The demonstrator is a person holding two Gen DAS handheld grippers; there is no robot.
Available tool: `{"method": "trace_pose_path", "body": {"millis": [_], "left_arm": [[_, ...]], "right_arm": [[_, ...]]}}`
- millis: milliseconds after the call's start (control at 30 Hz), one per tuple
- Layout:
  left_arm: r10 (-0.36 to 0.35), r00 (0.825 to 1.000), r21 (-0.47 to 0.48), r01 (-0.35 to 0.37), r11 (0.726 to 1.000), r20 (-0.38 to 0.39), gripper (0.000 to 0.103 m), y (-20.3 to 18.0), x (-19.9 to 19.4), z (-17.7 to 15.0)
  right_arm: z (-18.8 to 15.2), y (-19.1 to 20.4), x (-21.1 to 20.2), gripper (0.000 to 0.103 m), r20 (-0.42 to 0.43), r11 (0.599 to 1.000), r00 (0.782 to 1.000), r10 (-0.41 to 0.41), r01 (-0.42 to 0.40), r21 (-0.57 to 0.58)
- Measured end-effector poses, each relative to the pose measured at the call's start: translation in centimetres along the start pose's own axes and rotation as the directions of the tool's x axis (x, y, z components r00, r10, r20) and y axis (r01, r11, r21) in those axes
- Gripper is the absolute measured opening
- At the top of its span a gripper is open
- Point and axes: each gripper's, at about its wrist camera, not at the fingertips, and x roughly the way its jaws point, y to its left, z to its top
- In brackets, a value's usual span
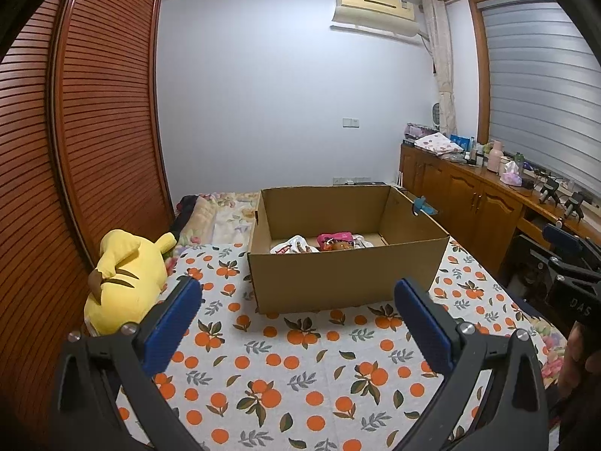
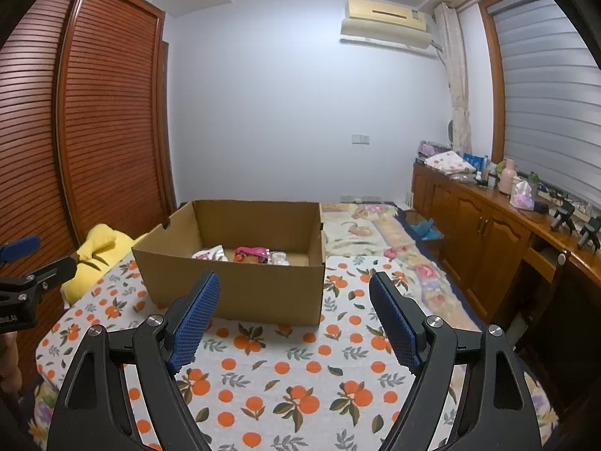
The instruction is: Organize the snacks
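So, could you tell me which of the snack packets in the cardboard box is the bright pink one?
The middle packet in the cardboard box; the left packet and right packet beside it are mostly white.

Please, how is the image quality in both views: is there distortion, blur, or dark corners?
Left wrist view: strong fisheye bending, the wardrobe bows, the corners are black, and the cardboard box is sharp. Right wrist view: the same curving and dark corners, even indoor light, the blue pads crisp, no glare.
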Motion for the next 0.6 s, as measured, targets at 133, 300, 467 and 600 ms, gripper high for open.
{"method": "trace_pose_path", "body": {"millis": [133, 300, 467, 600], "left_arm": [[0.008, 1.000, 0.003, -0.008, 1.000, 0.001, 0.103, 0.00, 0.01, -0.11], [0.006, 1.000, 0.000, -0.006, 1.000, 0.000, 0.103, -0.01, 0.03, -0.16], [0.004, 1.000, -0.001, -0.004, 1.000, 0.000, 0.103, 0.06, 0.02, -0.15], [-0.009, 1.000, -0.010, 0.009, 1.000, 0.001, 0.103, 0.19, -0.07, -0.40]], "right_arm": [[-0.02, 0.03, -0.01, 0.084, 0.001, 1.000, 1.000, -0.002, 0.002, -0.001], [-0.04, 0.06, -0.02, 0.084, 0.000, 1.000, 1.000, 0.001, -0.001, 0.000], [-0.03, 0.04, -0.02, 0.084, 0.001, 1.000, 1.000, 0.001, -0.001, 0.001], [-0.05, 0.02, 0.01, 0.084, -0.001, 1.000, 1.000, 0.003, -0.003, 0.000]]}}
